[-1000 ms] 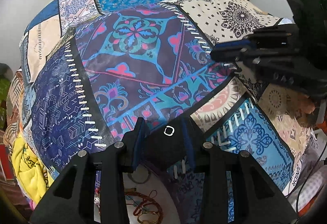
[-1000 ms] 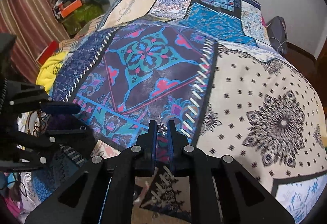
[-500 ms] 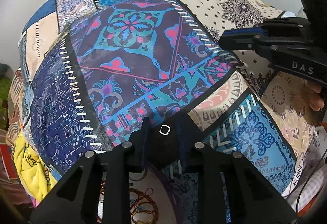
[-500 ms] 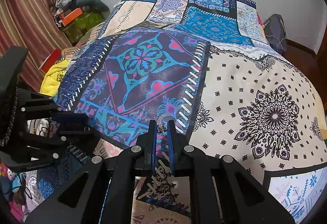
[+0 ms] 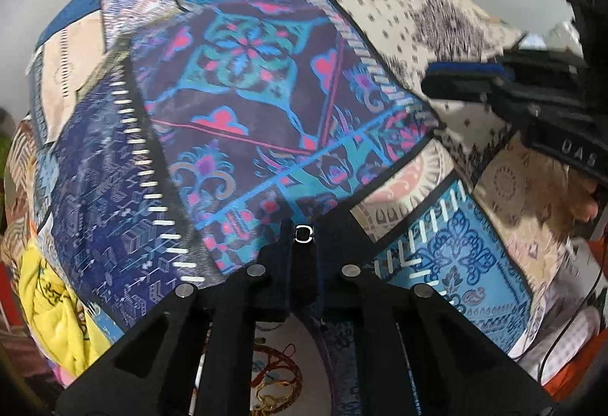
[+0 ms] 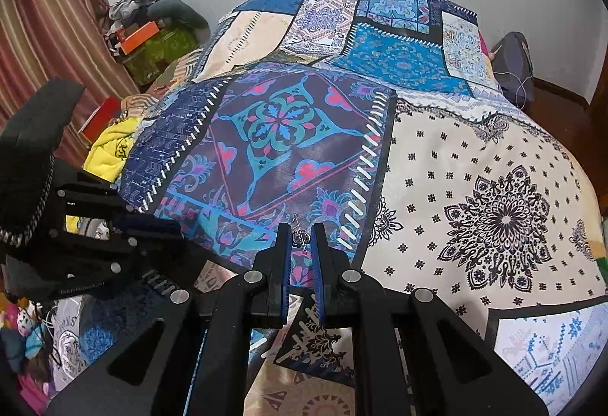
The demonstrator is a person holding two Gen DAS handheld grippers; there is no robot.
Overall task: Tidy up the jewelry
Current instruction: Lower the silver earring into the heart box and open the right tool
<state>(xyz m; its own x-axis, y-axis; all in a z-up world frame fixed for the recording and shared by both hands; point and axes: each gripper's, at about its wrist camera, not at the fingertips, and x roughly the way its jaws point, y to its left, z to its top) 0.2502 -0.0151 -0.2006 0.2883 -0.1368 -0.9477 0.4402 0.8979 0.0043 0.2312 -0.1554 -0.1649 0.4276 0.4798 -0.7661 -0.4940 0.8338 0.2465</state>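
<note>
A patchwork bedspread (image 6: 475,165) in blue, purple and cream prints covers the bed and fills both views. At its left edge lies a yellow cloth (image 6: 110,148), and past that a striped curtain (image 6: 45,36) hangs by the wall. The left gripper (image 5: 303,245) hovers over the near edge of the bedspread, its jaws drawn narrow around a dark pouch-like item with a small silver clasp (image 5: 303,234) showing at the tip. Below it, a white plate (image 5: 304,359) carries coiled gold-and-red jewelry (image 5: 279,378). The right gripper (image 6: 302,237) has its blue-lined fingers (image 6: 283,252) close together, pinching a small silver earring (image 6: 298,235) above the purple patch.
</note>
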